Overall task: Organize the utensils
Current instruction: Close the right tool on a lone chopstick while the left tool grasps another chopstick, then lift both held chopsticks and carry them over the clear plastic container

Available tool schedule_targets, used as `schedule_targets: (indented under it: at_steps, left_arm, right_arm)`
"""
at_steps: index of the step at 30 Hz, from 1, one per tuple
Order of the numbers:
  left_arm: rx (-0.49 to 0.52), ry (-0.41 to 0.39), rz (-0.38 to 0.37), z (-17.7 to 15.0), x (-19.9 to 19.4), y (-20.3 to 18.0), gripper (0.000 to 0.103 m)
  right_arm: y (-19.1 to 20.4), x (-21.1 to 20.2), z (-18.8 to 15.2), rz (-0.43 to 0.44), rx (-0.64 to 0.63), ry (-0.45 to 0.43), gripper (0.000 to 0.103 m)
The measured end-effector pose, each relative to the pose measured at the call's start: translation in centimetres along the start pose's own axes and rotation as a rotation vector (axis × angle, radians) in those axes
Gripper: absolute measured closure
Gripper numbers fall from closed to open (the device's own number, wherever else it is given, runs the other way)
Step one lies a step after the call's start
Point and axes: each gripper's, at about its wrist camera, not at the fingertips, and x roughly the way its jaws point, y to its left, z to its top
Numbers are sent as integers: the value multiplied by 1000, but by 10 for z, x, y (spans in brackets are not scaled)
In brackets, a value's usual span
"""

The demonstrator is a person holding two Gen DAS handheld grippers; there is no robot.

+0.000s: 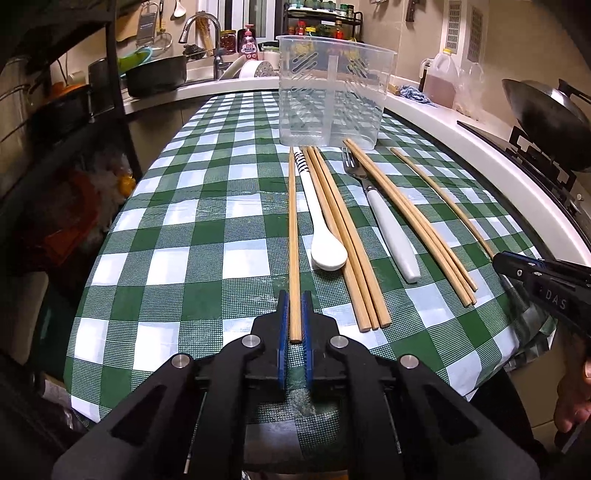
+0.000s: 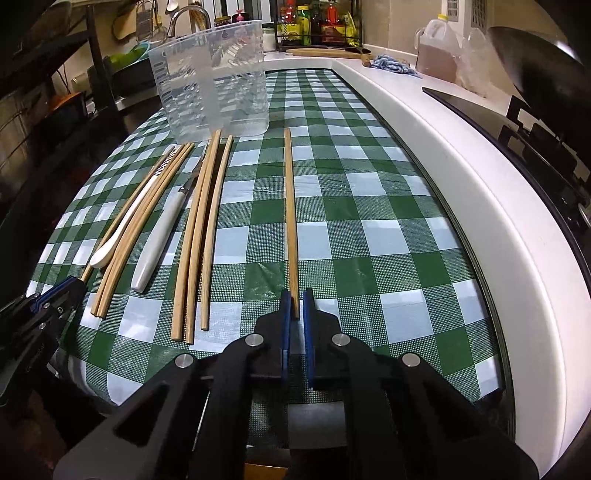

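Each chopstick (image 1: 294, 236), thin, stiff, light and likely to roll, lies flat on the checked tabletop (image 1: 184, 229) before the clear holder (image 1: 332, 96), its near end between both grippers' narrowly parted fingers (image 1: 283, 314), not visibly clamped.

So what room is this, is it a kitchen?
Most likely a home kitchen: a curved metal sink tap, a dark round wok on a stove, and a rack of sauce bottles.
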Motion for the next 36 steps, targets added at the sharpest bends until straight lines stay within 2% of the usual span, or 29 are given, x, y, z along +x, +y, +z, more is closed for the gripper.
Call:
schedule_targets:
  at_steps: [8,13,18,36]
  left_arm:
    - [6,0,1,0,0,0,96]
    - [5,-1,5,0,-1,1,96]
    - [10,-24,21,0,-8,3,96]
    - [60,-276,64,21,-72,5,97]
  right_arm:
    - [3,1,0,-14,-29,-12,99]
    - [-1,-2,1,12,-5,-6,99]
    - [-2,-16,5,20,-3,-53,99]
    - [-7,-90,21,51,1,-344,99]
